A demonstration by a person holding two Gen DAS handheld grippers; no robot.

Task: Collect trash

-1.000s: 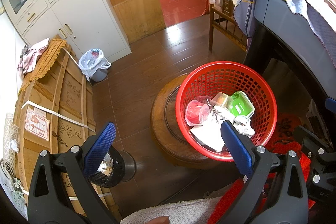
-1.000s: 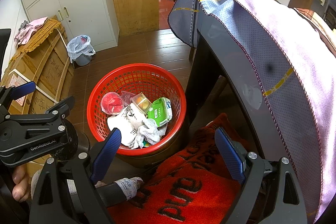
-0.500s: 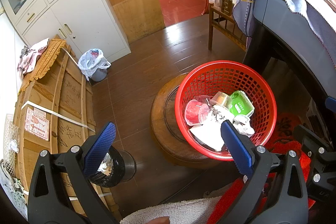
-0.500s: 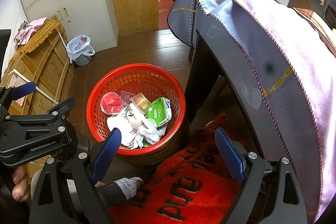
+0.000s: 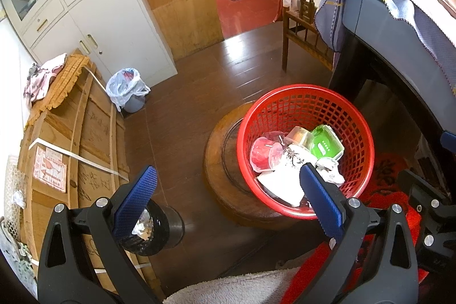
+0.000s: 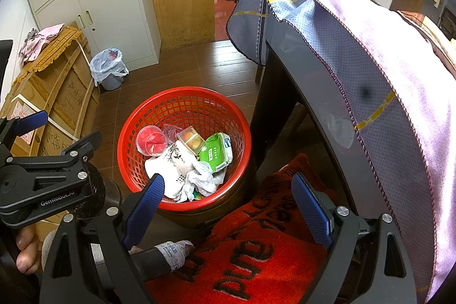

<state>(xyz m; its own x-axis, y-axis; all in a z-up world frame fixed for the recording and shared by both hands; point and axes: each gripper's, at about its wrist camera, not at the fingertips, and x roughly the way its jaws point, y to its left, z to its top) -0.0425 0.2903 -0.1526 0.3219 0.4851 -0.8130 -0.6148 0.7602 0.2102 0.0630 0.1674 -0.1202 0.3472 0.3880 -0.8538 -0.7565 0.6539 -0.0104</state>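
Leftmost in both wrist views, a large wooden crate (image 5: 71,150) lies along the wall with a fringed mat and pink cloth on top. Beyond it, a small grey bin lined with a white plastic bag (image 5: 126,90) stands on the wooden floor beside a white cabinet (image 5: 94,27), likely another place for trash.

Closer in, the left tool (image 5: 225,195) is held above the floor with its 2 blue pads spread wide and nothing between them. Just under its left pad sits a black cup-shaped holder with crumpled foil (image 5: 144,224) in it, standing against the crate; the foil looks like trash not yet collected.

Moving right, a red mesh basket (image 6: 159,110) rests on a round wooden stool (image 5: 219,175), which lifts it within easy reach. Inside lie the collected pieces: a red plastic cup (image 6: 151,140), white crumpled paper (image 6: 173,170), a small clear container (image 6: 191,140) and a green packet (image 6: 214,153). They are piled loosely, as if dropped in.

Next, the right tool (image 6: 228,195) hangs near the basket's front rim, its pads also wide apart and empty. Below it lies a red mat with dark lettering (image 6: 250,255).

Farthest right, a dark bench (image 6: 319,104) is draped with a lilac dotted cloth (image 6: 384,76), probably to keep dust off.
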